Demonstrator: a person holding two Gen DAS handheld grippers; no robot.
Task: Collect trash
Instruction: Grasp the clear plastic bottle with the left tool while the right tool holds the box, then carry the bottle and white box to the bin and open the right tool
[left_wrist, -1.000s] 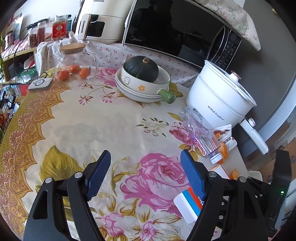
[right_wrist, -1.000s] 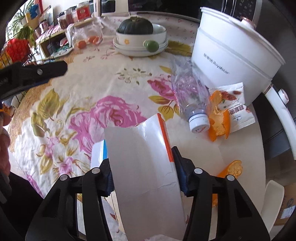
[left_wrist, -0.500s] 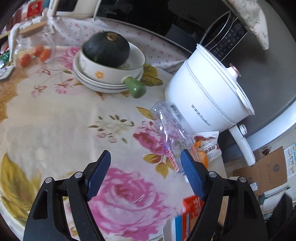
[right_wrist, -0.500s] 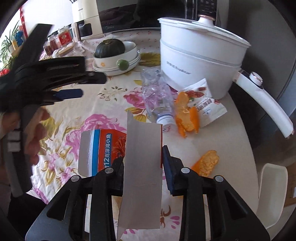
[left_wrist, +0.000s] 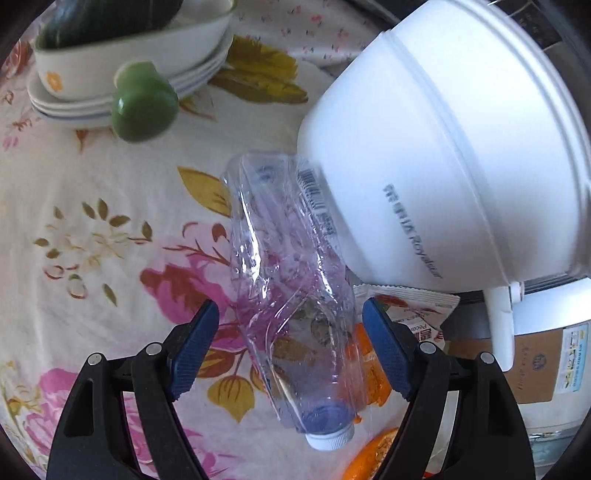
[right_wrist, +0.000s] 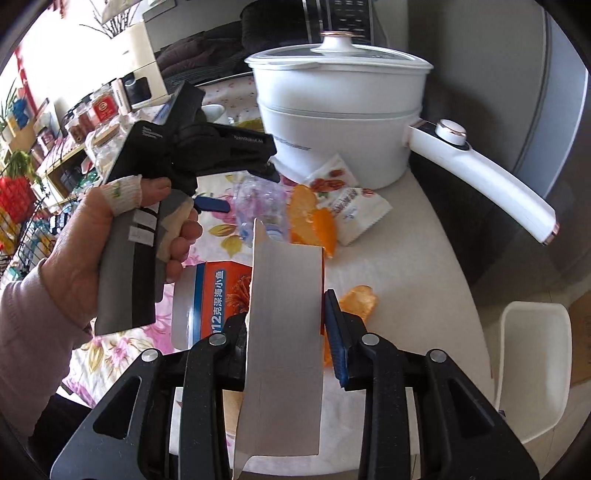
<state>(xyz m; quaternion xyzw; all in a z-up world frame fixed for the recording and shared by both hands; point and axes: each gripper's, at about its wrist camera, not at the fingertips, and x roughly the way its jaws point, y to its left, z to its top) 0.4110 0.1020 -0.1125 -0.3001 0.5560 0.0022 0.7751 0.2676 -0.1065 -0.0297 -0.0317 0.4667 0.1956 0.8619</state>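
Note:
A crushed clear plastic bottle with a white cap lies on the flowered tablecloth against the white cooker pot. My left gripper straddles its lower half; the jaws are opening and the blue pads stand just off the plastic. In the right wrist view the left gripper is over the bottle, held by a hand. My right gripper is shut on a flattened orange, blue and white carton, held upright above the table. Orange peel and a snack wrapper lie beside the bottle.
The white cooker pot stands at the table's back right, its long handle jutting right. Stacked bowls holding a dark squash sit far left. More peel lies near the table edge. A white seat is below right.
My left gripper has swung right and down across the table until its jaws straddle the bottle. My right gripper has turned the carton edge-on and lifted it a little.

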